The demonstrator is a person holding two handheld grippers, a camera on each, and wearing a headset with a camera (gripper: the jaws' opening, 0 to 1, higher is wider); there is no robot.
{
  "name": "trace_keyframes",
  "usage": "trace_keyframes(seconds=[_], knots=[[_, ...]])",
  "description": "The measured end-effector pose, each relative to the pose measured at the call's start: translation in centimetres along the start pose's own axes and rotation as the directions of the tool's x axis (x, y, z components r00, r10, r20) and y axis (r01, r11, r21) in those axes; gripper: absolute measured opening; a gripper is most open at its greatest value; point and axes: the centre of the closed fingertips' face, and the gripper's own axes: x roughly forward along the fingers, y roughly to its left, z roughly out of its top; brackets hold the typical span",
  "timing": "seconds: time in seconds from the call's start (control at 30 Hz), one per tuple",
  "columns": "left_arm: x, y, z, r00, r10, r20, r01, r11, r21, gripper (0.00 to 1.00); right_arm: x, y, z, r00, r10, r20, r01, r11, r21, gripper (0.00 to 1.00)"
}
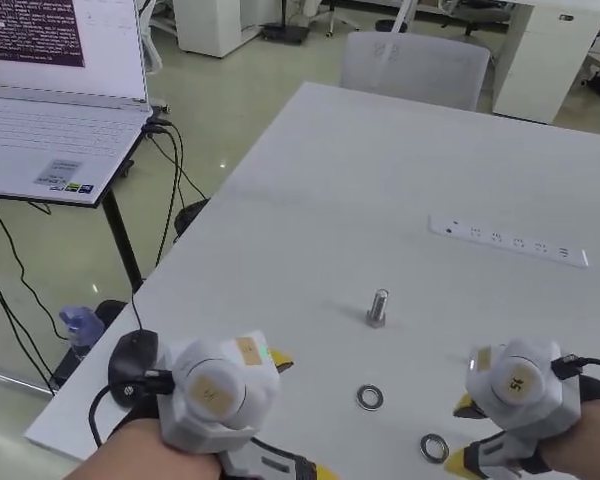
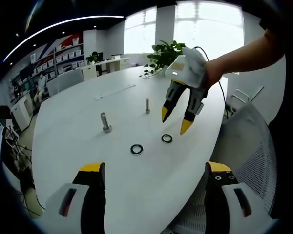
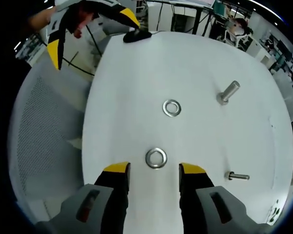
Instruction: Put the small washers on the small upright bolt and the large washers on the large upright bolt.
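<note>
Caught the right gripper (image 3: pixel 155 171) hanging over the near washer (image 3: pixel 156 158), jaws apart and empty. Left gripper (image 2: pixel 155 168) gaped wide too, holding nothing. Spotted a second washer (image 3: pixel 172 107) farther off, toward the big bolt (image 3: pixel 228 92). Looked light, stiff and slick, lying flat, so figured on pinching across the outer rim.

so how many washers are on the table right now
2. The far washer lies flat near the large bolt; the near washer lies just ahead of the right gripper's open jaws. Others could sit outside the views.
</note>
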Motion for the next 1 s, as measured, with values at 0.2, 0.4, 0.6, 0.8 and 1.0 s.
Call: trace_keyframes(seconds=[0.2, 0.4, 0.6, 0.8, 1.0], knots=[[0.0, 0.0, 0.0, 1.0, -0.008, -0.001, 0.008, 1.0, 0.007, 0.83, 1.2, 0.1, 0.0, 1.0, 0.002, -0.009, -0.002, 1.0, -0.019, 0.4], [0.0, 0.1, -0.2, 0.9998, -0.016, -0.011, 0.016, 1.0, 0.012, 0.83, 2.5, -0.2, -0.3, 0.9997, -0.004, -0.024, 0.004, 1.0, -0.024, 0.4], [0.0, 0.3, -0.2, 0.9998, -0.017, -0.011, 0.017, 1.0, 0.011, 0.83, 2.9, -0.4, -0.4, 0.9995, -0.009, -0.03, 0.008, 1.0, -0.027, 0.38], [-0.2, 0.4, -0.4, 0.9998, -0.018, -0.01, 0.018, 1.0, 0.008, 0.82, 3.0, -0.2, -0.4, 0.9993, -0.009, -0.038, 0.008, 0.999, -0.032, 0.38], [-0.4, 0.5, -0.6, 0.9998, -0.019, -0.011, 0.019, 1.0, 0.008, 0.82, 3.4, -0.1, -0.5, 0.9986, -0.001, -0.054, -0.001, 0.999, -0.039, 0.36]])
